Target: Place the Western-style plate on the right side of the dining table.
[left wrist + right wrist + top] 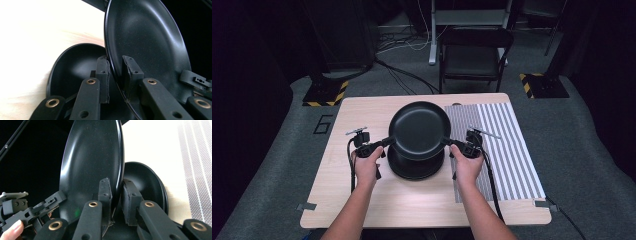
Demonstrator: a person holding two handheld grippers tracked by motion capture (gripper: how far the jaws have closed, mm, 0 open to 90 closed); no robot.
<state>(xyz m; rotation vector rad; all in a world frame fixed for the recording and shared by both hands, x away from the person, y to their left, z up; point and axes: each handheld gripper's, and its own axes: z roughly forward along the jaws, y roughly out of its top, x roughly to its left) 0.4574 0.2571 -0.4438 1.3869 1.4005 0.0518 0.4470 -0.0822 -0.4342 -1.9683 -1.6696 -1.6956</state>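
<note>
The left gripper (pixel 385 143) pinches the left rim of a round, shallow black plate (pixel 419 129), its two black pads pressed on either side of the edge, as the left gripper view shows (pixel 115 77). The right gripper (pixel 451 143) clamps the opposite rim of the same plate in the same way, seen close in the right gripper view (pixel 116 200). Between them the plate (pixel 147 42) hangs roughly level above the tabletop, lifted clear of a stack of matching black plates (pixel 414 167) that sits directly beneath it. In both gripper views the top plate of that stack (pixel 145 182) lies just below the held rim, apart from it. The stack rests on the light wooden tabletop (pixel 362 112), with its right edge beside a grey-and-white striped mat (pixel 507 145) that covers the right part of the tabletop.
</note>
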